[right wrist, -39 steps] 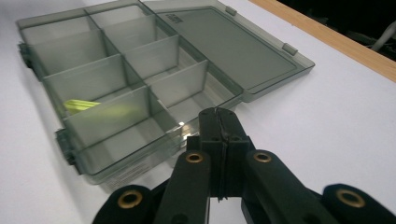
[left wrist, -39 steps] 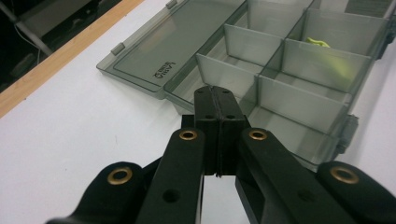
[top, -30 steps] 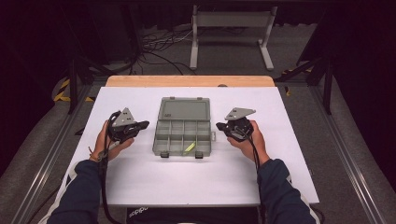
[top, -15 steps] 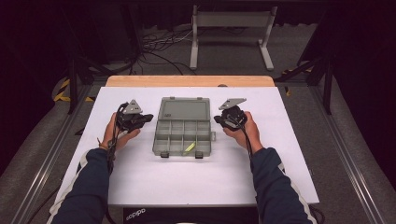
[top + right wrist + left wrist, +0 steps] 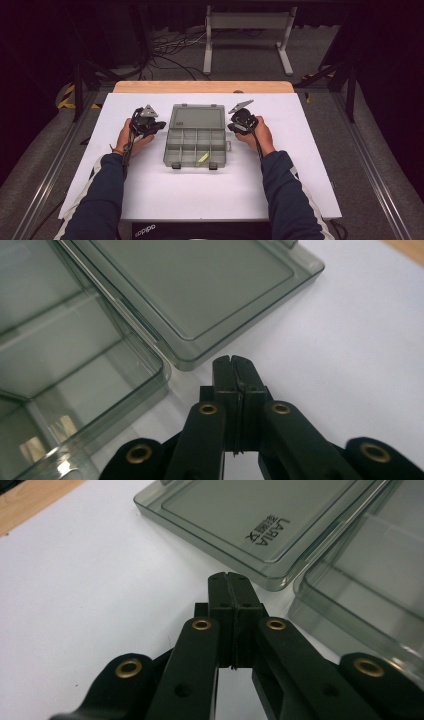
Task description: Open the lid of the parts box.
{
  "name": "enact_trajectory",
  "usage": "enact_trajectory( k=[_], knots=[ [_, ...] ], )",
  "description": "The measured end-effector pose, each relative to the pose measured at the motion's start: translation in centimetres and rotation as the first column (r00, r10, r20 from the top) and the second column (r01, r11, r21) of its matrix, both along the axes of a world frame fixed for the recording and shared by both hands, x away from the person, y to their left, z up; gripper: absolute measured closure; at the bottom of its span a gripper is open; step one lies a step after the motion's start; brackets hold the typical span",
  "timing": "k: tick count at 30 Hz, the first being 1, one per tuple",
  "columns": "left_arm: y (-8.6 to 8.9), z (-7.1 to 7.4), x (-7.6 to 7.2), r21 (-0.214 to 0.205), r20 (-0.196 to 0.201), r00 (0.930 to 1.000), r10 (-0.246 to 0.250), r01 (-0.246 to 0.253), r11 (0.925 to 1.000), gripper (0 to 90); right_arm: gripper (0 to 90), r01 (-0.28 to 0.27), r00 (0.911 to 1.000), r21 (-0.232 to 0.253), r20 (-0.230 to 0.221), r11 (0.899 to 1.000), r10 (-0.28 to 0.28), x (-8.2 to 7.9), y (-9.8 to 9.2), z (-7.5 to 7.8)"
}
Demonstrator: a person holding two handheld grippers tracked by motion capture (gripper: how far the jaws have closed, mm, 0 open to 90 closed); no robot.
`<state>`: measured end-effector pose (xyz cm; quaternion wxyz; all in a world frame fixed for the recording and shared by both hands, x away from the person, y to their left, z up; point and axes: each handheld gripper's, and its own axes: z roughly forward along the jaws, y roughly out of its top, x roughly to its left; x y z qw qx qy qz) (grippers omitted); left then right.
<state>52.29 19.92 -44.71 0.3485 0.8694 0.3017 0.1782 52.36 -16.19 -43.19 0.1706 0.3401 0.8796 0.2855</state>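
You had the left gripper and right gripper both closed tight, empty, flanking the open plastic box mid-table, each tip just beside its lid.

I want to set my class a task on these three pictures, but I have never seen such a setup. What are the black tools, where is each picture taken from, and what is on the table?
A person at a white table holds a hand-held tool in each hand: the left gripper and the right gripper. One picture looks down from above; the other two come from cameras riding on each gripper, looking along its black jaws. Between the grippers lies an open smoky-clear compartment box with its lid laid flat; one compartment holds something small and yellow-green. Both grippers are shut and hold nothing, their tips close to the lid's corners.
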Motion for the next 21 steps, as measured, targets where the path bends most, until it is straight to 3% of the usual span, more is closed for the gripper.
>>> enact_trajectory(
  k=[7, 15, 21],
  knots=[
    [-0.2, -0.7, 0.4, 0.021, -0.023, 0.9996, 0.014, -0.014, 0.9997, 90.0, 90.0, -0.010, 0.9996, -0.027, -0.025, 1.000, 0.009, 0.6, 0.4, -0.6],
    [-0.3, -1.2, 0.7, 0.007, -0.042, 0.9990, 0.016, -0.016, 0.9998, 90.0, 90.0, 0.007, 0.9995, -0.033, -0.030, 0.999, -0.008, 1.1, 0.2, -0.7],
    [-0.5, -1.1, 0.9, 0.023, -0.045, 0.9990, 0.005, -0.004, 0.9997, 90.0, 90.0, -0.030, 0.9990, -0.075, -0.036, 0.997, 0.028, 1.5, 0.7, -0.5]
  ],
)
